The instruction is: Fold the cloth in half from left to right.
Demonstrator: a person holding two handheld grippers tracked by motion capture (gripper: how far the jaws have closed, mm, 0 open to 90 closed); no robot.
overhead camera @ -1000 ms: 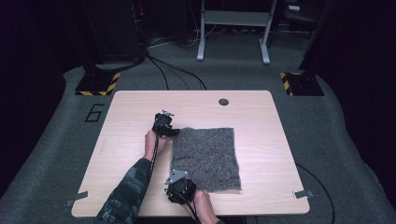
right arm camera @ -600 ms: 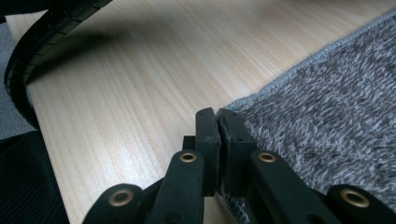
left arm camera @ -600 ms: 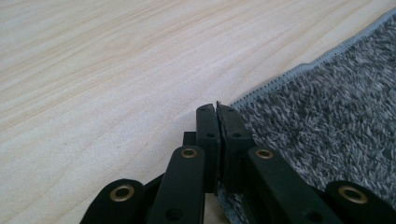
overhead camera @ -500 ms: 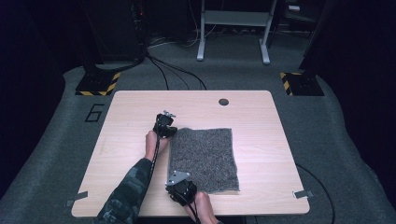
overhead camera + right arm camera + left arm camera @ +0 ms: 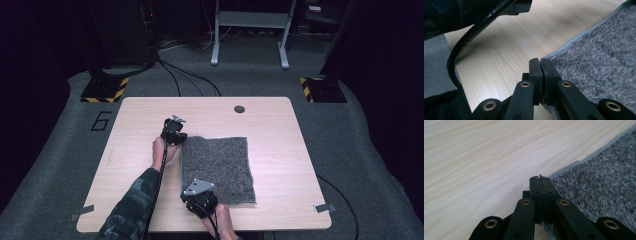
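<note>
Wooden table (image 5: 280,125) around grey cloth (image 5: 220,165)

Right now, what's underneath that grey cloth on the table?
The grey cloth lies flat on the wooden table, whose bare top shows around it. Whatever is beneath its middle is covered. The left claw and right claw pinch its edge.

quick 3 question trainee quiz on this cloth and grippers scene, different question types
1. True or false: the grey cloth lies flat on the wooden table.
2. Which edge of the cloth do both grippers pinch, seen from the high view: A left, B right, C far?
3. Fill in: the jaws of the left gripper and the right gripper are ____ on the cloth's corners.

Key
1. True
2. A
3. shut
</note>
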